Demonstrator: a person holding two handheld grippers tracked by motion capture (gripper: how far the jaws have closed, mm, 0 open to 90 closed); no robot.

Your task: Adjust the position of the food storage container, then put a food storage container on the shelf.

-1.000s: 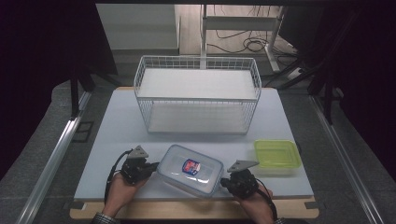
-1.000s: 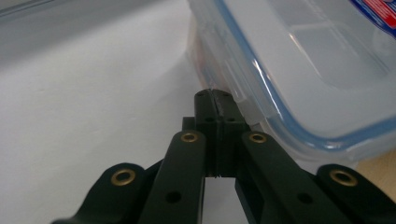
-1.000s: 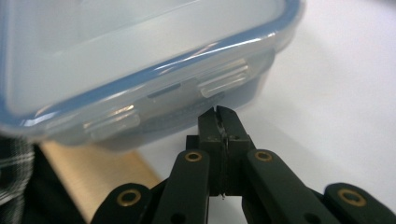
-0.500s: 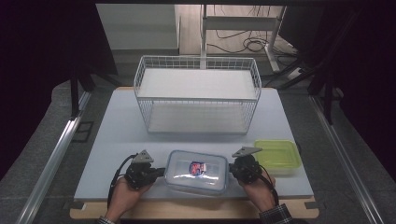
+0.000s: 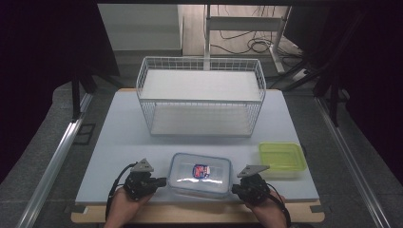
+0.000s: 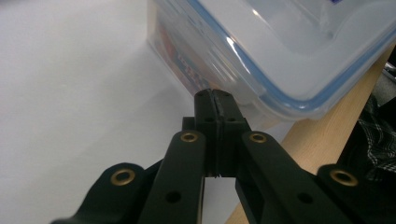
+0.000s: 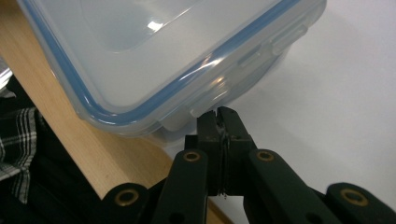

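A clear plastic box (image 5: 200, 174) with a blue-sealed lid and a red and blue label sits near the table's front edge, square to it. My left gripper (image 5: 164, 181) is shut, its tips against the box's left end. In the left gripper view the closed jaws (image 6: 215, 95) touch the box (image 6: 280, 46) just under the lid rim. My right gripper (image 5: 234, 189) is also shut, with its tips at the right end. In the right gripper view the jaws (image 7: 218, 114) meet below a lid latch of the box (image 7: 154, 46). Nothing is clamped between either pair.
A white wire basket (image 5: 202, 100) with a shelf stands at the back middle of the white table (image 5: 119, 142). A shallow green container (image 5: 281, 158) lies to the right of the box. The wooden front edge (image 5: 199, 213) runs under my hands.
The box was skewed a second ago; it now lies square to the table edge. Both grippers have shifted slightly along its ends and stay shut.
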